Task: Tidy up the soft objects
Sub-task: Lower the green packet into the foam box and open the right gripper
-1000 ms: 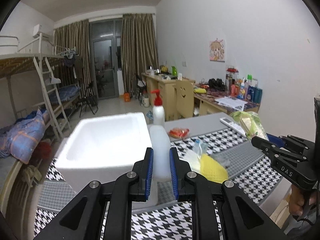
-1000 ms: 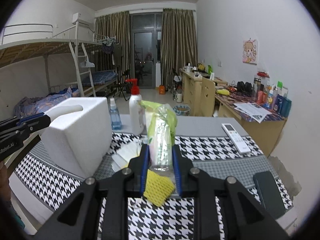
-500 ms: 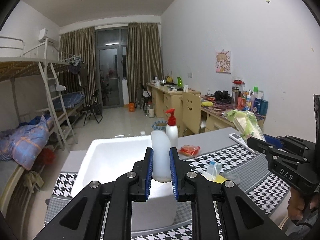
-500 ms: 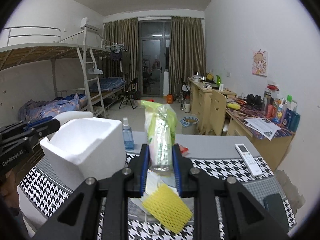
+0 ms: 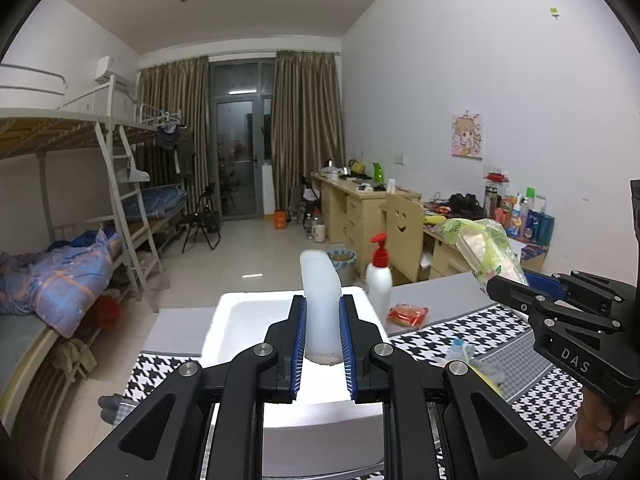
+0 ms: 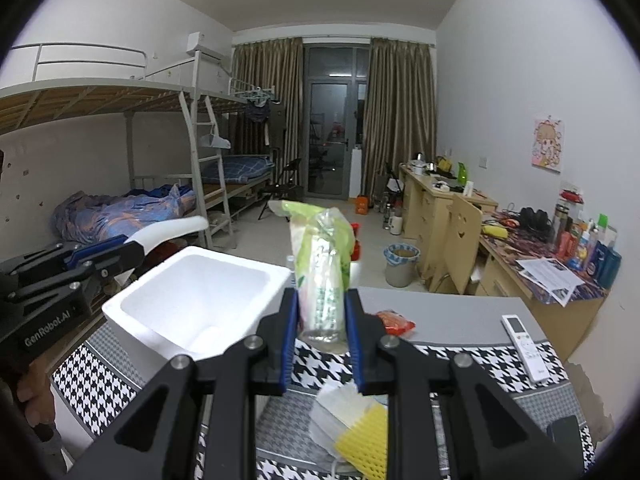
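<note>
My left gripper (image 5: pixel 322 354) is shut on a white foam piece (image 5: pixel 320 304) and holds it above the open white foam box (image 5: pixel 240 320). It also shows in the right wrist view (image 6: pixel 96 258), left of the box (image 6: pixel 192 300). My right gripper (image 6: pixel 322 338) is shut on a green-and-clear plastic tissue pack (image 6: pixel 324 264), held in the air right of the box. The pack also shows in the left wrist view (image 5: pixel 484 248). A yellow foam net (image 6: pixel 366 440) and a white soft sheet (image 6: pixel 340 412) lie on the table below.
The table has a black-and-white houndstooth cloth (image 6: pixel 460 364). On it are a red packet (image 6: pixel 394 320), a white remote (image 6: pixel 524 344), a red-capped pump bottle (image 5: pixel 378 276) and a dark phone (image 6: pixel 568 440). Bunk beds stand left, desks right.
Both grippers have risen with their loads. The box now lies lower in both views and I look down into it. The foam piece stands higher over the box.
</note>
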The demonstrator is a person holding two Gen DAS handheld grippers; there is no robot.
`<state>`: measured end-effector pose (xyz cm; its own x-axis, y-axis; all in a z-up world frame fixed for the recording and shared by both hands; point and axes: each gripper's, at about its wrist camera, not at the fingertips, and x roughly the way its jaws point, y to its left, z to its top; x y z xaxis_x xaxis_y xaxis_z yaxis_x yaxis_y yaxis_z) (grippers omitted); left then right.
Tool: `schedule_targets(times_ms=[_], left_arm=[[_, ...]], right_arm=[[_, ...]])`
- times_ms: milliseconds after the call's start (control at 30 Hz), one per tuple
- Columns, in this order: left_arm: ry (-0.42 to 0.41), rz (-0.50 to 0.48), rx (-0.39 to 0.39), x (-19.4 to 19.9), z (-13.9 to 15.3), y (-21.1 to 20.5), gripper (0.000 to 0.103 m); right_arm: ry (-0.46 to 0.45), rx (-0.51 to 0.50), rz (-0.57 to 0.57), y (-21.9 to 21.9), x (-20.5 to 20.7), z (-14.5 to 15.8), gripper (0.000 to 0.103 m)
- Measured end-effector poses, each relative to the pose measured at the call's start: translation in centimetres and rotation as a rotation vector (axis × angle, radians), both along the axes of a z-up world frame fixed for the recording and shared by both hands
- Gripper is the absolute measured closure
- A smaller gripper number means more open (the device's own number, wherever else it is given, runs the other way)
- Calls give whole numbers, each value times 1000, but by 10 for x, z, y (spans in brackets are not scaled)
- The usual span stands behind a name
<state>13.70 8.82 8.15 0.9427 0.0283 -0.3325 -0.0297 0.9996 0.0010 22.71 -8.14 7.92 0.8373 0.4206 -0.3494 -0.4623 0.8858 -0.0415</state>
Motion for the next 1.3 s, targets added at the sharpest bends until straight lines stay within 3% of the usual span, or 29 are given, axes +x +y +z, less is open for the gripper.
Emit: schedule_targets(times_ms=[267,833,933,1067,1300], left_arm=[[11,47,-3,6,-4,14,85],[111,17,-37,36,-26,28,83],[121,4,-44,39,-26,32,72],[114,14,-70,39,-23,39,20],[72,42,-82,29,-19,49,8]], right_arm=[[13,0,53,20,4,0,76],[38,-41,54,46,14,-7,76],[49,-43,46,49,17,-8,76],[69,-48,37,52,20,-12,76],[79,-64,33,62,20,-13,76]])
